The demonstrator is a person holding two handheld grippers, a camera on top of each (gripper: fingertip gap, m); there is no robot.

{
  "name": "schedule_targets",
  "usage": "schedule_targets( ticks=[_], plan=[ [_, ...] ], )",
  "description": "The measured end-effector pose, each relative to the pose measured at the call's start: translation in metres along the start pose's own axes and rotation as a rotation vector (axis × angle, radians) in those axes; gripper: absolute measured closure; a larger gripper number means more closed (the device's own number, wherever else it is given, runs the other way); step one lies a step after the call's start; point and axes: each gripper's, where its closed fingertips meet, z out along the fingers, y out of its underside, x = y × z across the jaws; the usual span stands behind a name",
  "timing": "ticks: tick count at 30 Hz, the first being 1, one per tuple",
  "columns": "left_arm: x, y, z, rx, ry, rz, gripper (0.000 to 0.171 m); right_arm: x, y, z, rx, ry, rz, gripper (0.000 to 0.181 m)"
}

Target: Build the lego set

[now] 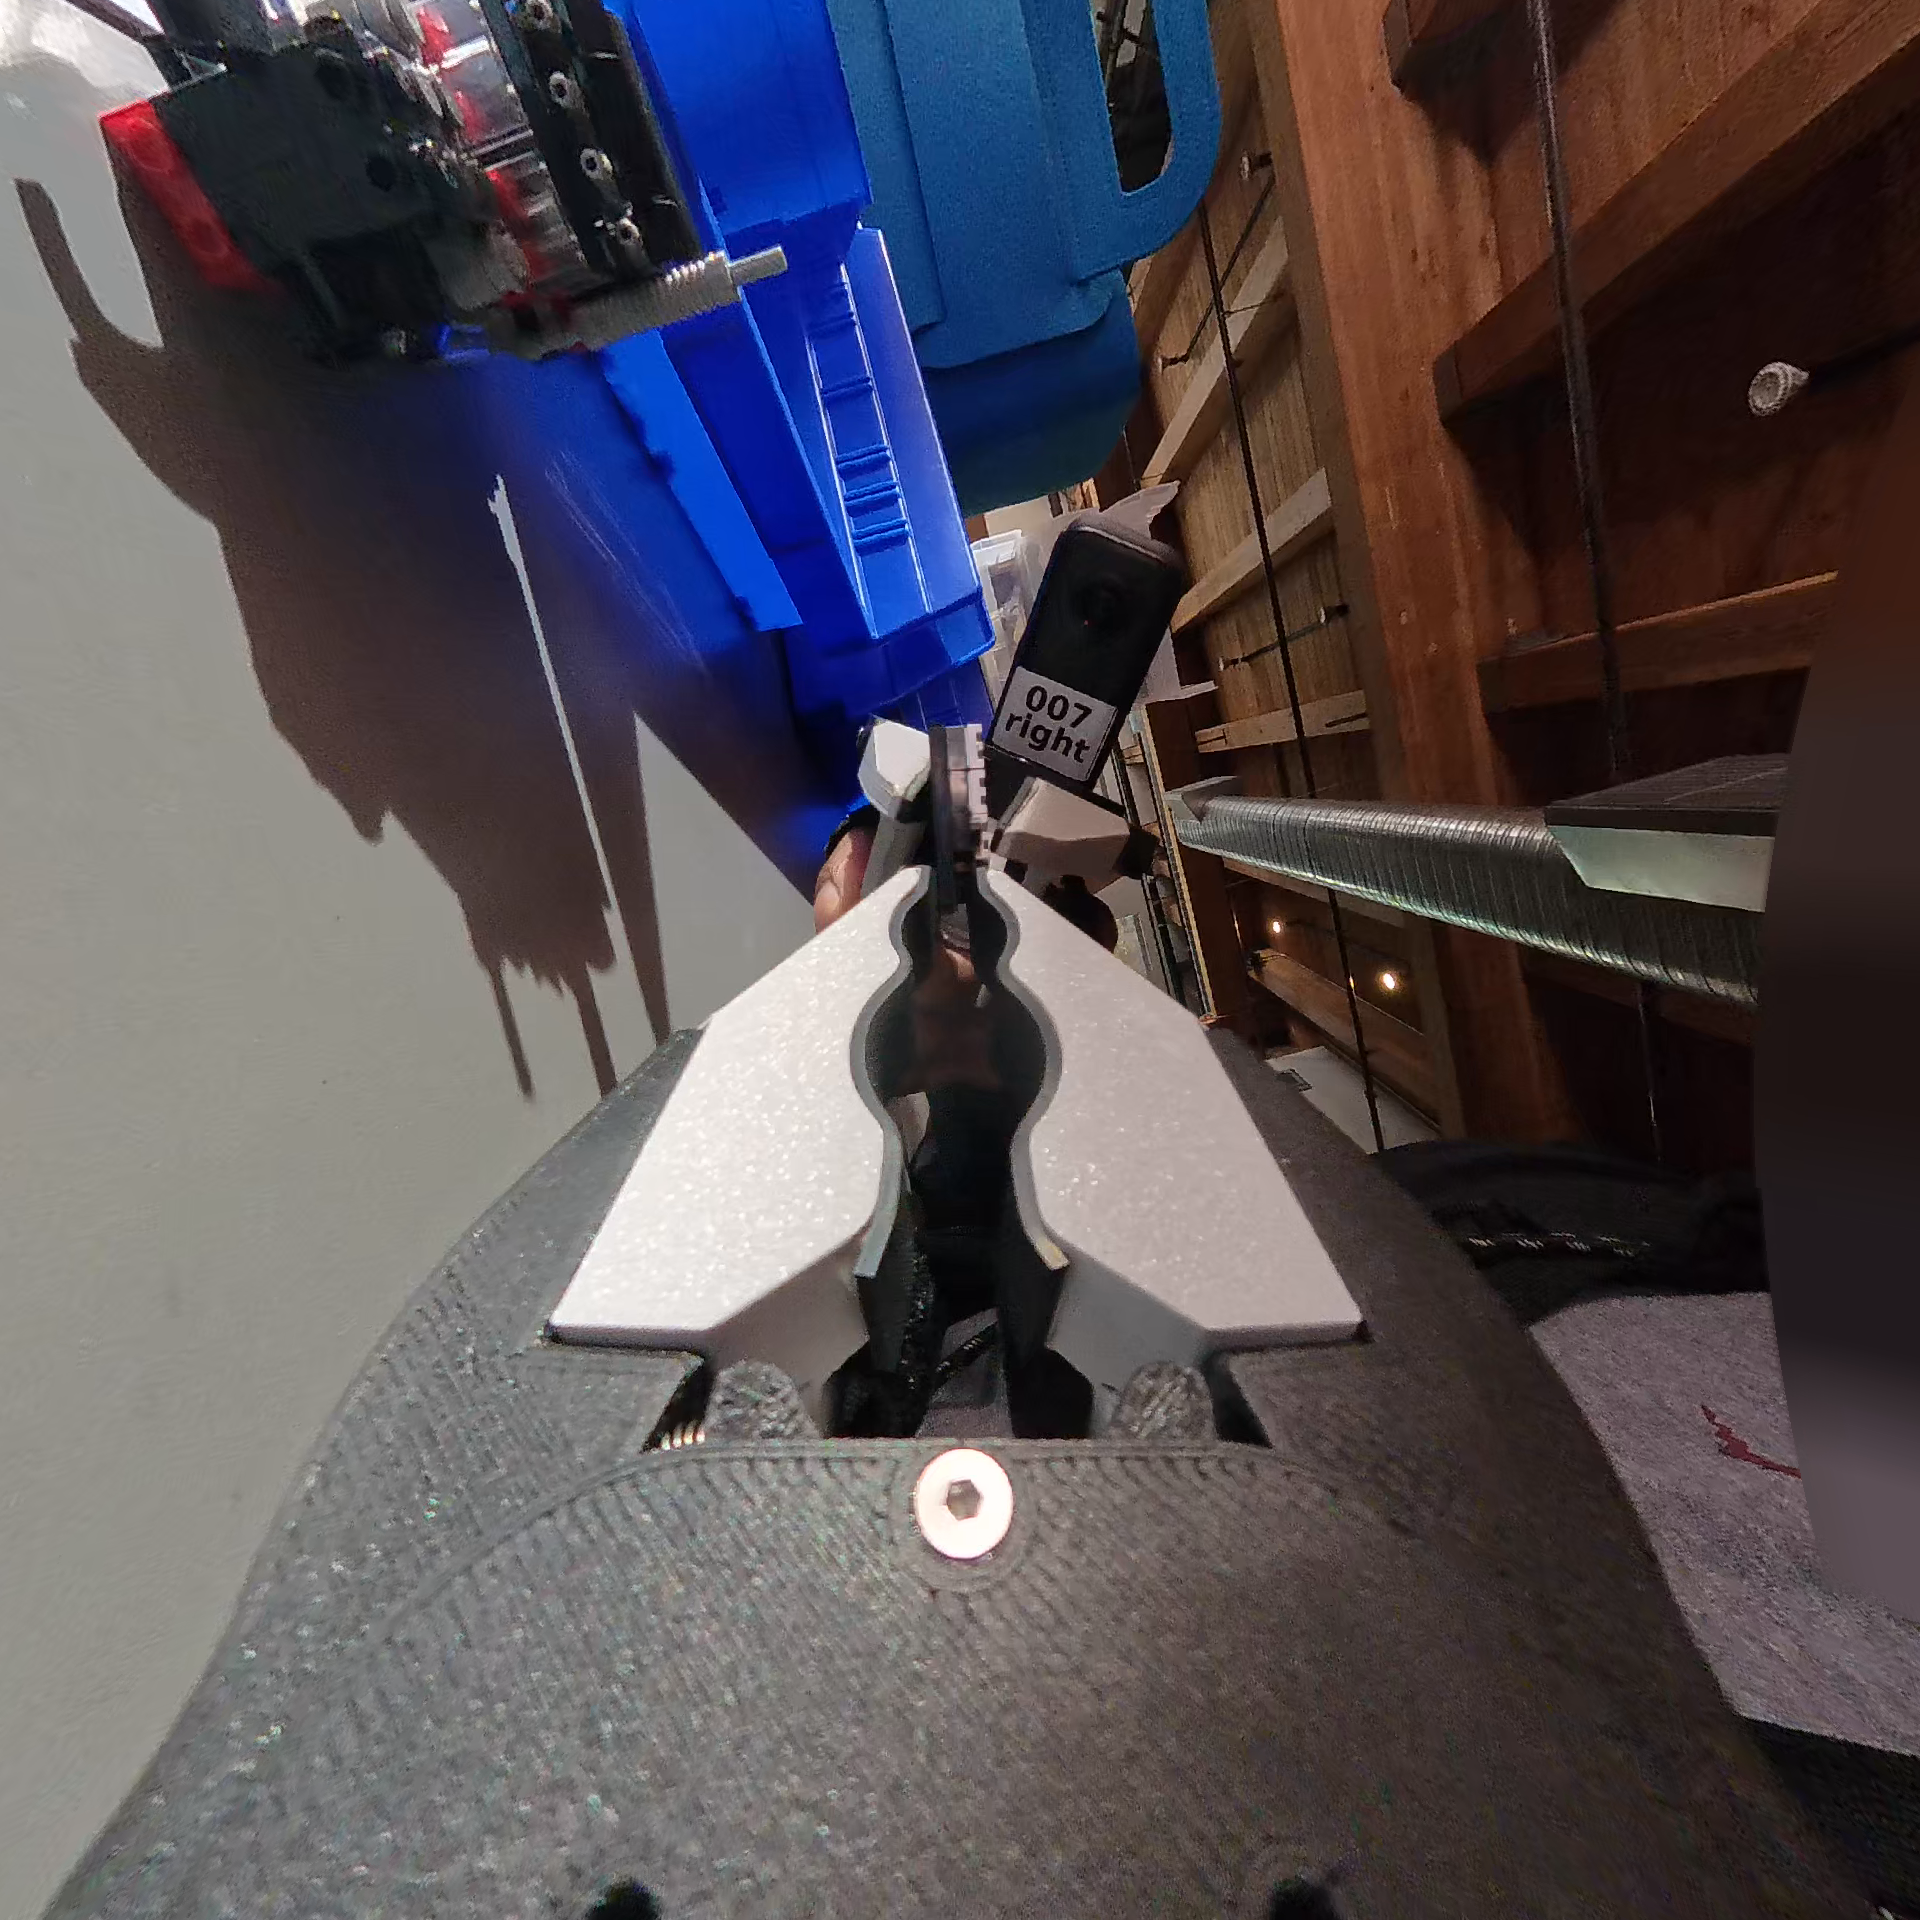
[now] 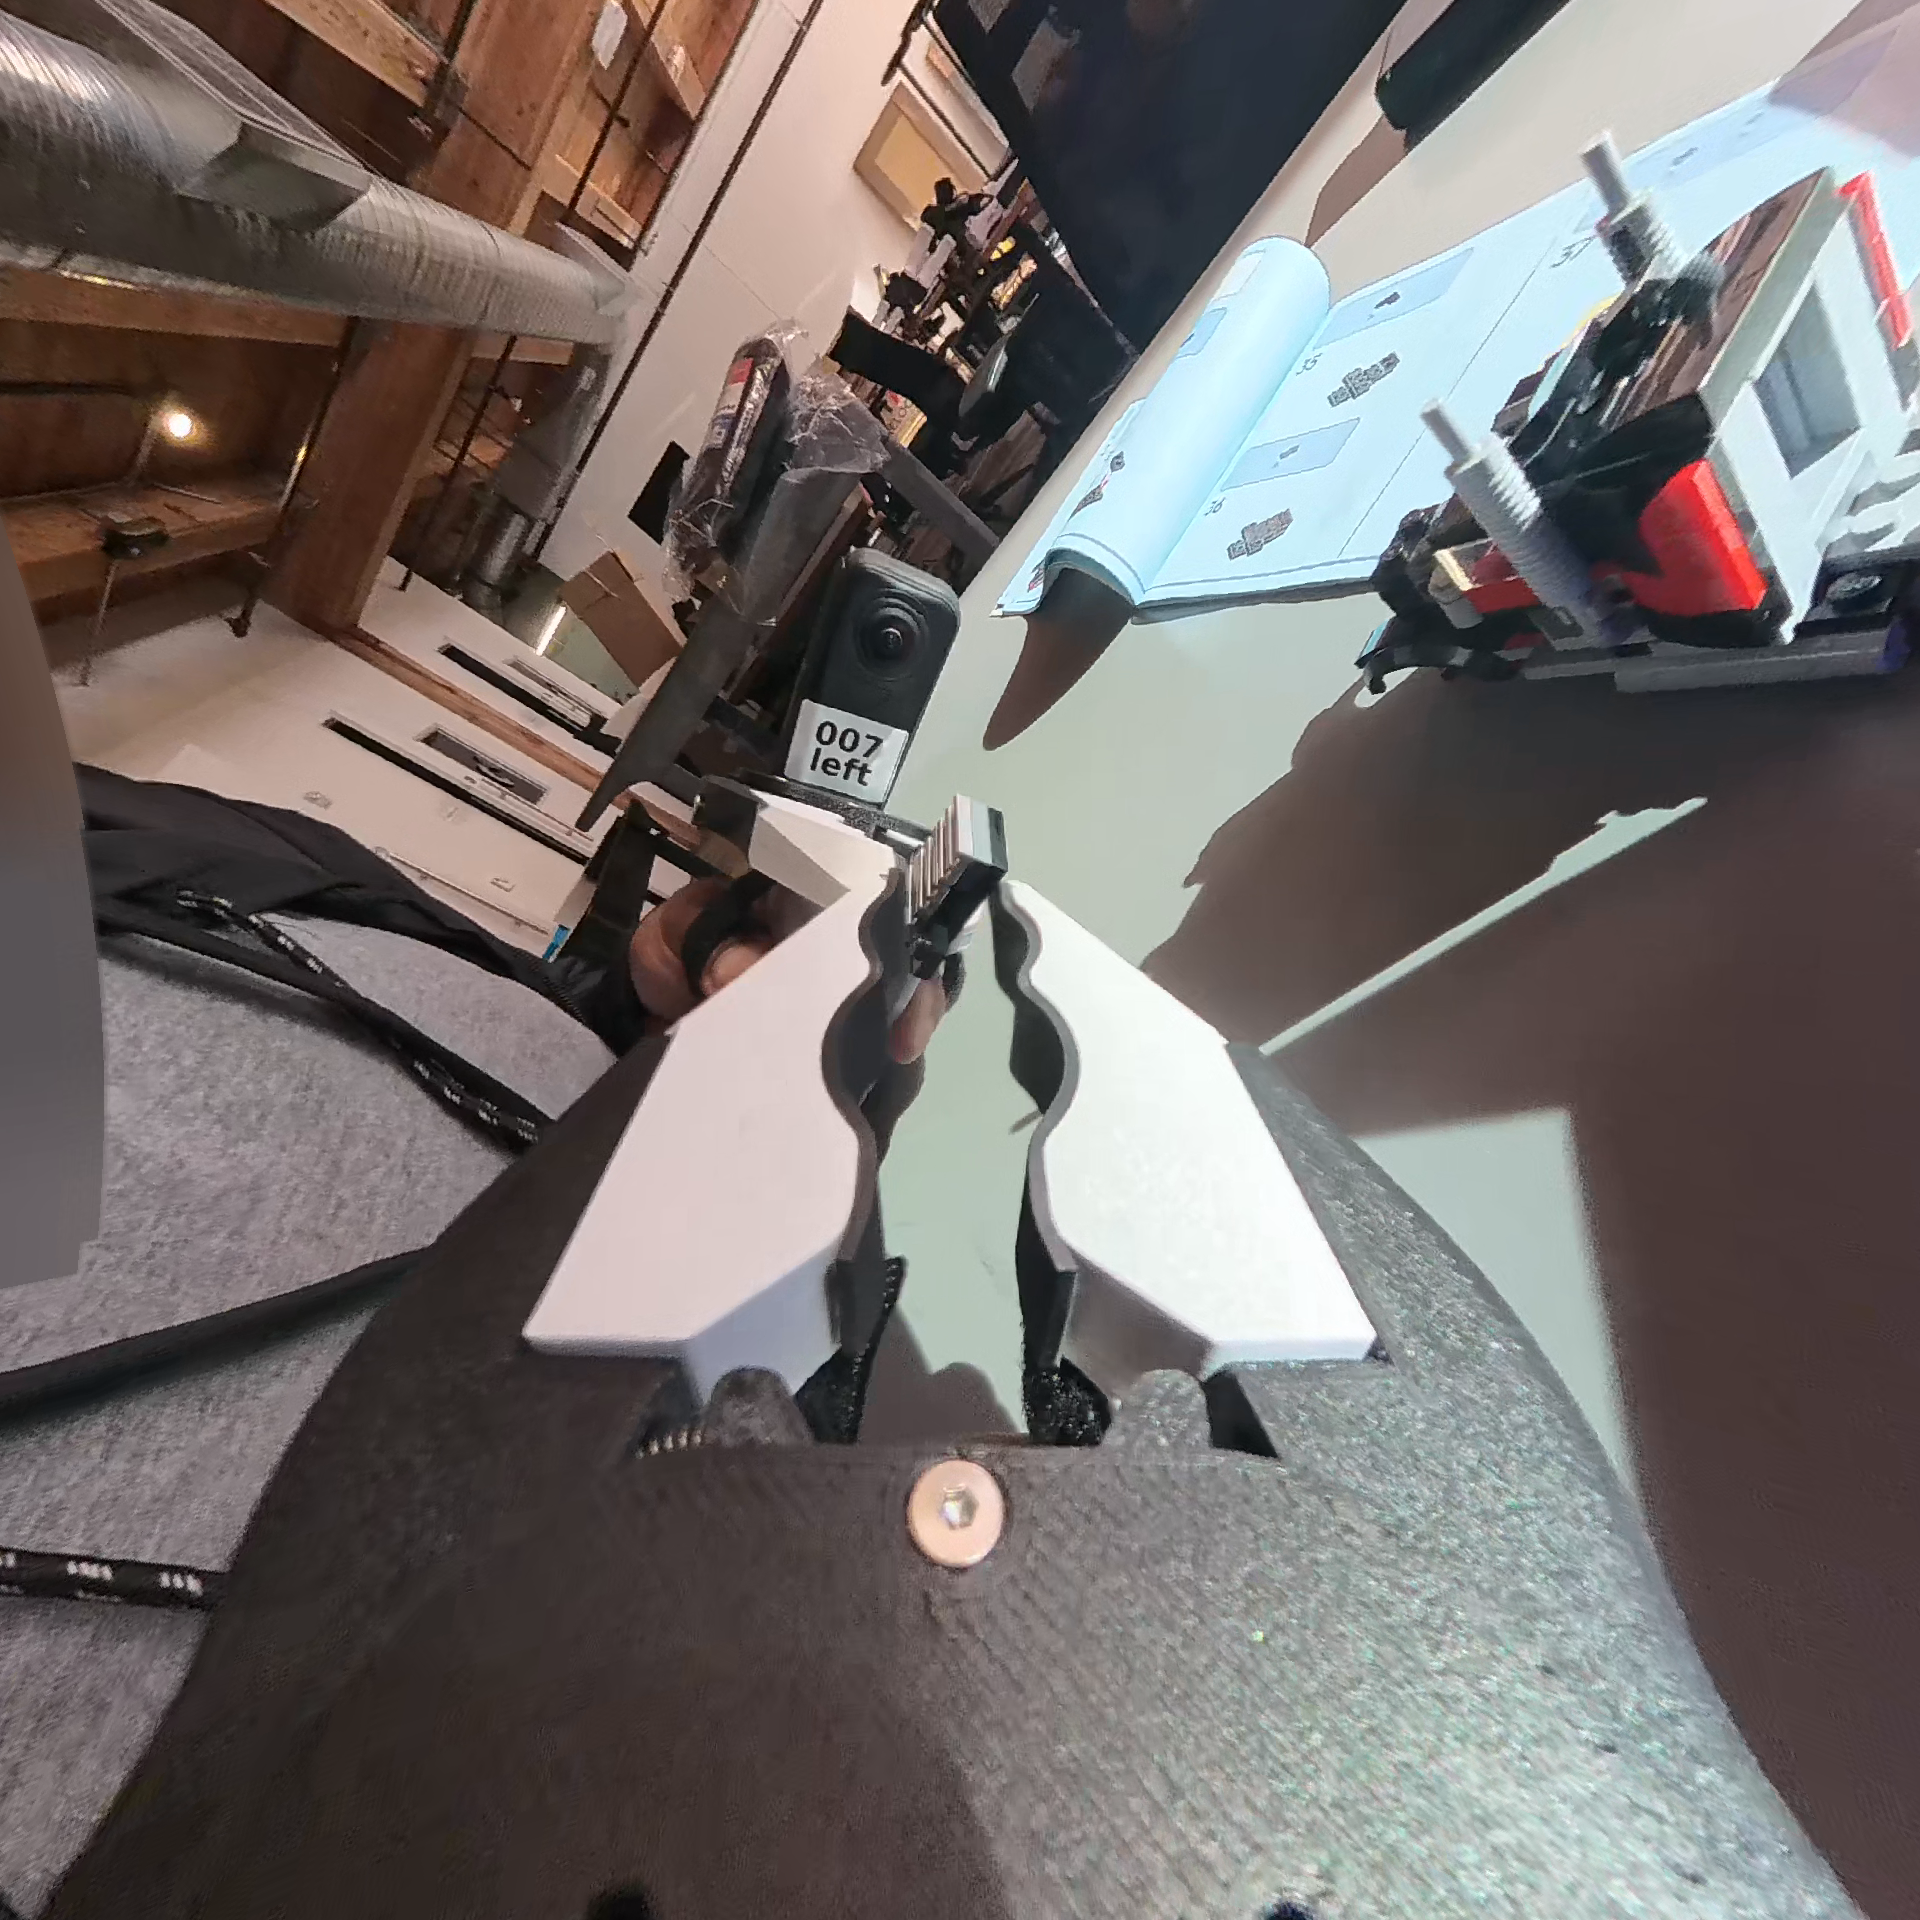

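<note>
A small black and grey ribbed lego piece (image 2: 951, 873) is held in the air between the two grippers, which face each other tip to tip. My left gripper (image 1: 951, 883) is shut on the piece (image 1: 954, 821). My right gripper (image 2: 945, 888) has its jaws a piece-width apart, closed on the same piece from the other side. The part-built lego truck (image 2: 1704, 499), white, red and black with grey pins, stands on the table to the right. It also shows in the left wrist view (image 1: 364, 208), at the top left.
An open instruction booklet (image 2: 1278, 416) lies on the pale table (image 2: 1091, 790) behind the truck. A blue bin (image 1: 790, 436) stands next to the truck. A person's grey lap and black jacket (image 2: 260, 1091) are below the grippers. Wooden shelving (image 1: 1558, 520) is behind. The tips of both grippers are at nearly the same place.
</note>
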Motion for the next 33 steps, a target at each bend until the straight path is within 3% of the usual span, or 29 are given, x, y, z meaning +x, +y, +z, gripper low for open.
schedule_targets(
  ticks=[3,11,16,33],
  plan=[
    [-0.001,-0.002,-0.001,0.009,0.002,-0.021,0.166,-0.001,-0.005,-0.005,0.029,-0.026,0.031,0.152],
    [-0.001,-0.002,-0.002,0.010,0.002,-0.013,0.166,0.001,-0.001,0.001,-0.012,-0.030,0.060,0.151],
    [0.002,0.001,-0.001,0.002,0.007,0.014,0.166,-0.004,0.002,0.007,-0.032,-0.054,0.056,0.164],
    [0.007,0.003,-0.003,-0.003,0.031,0.036,0.165,-0.015,0.003,0.009,-0.037,-0.141,0.089,0.170]
  ],
)
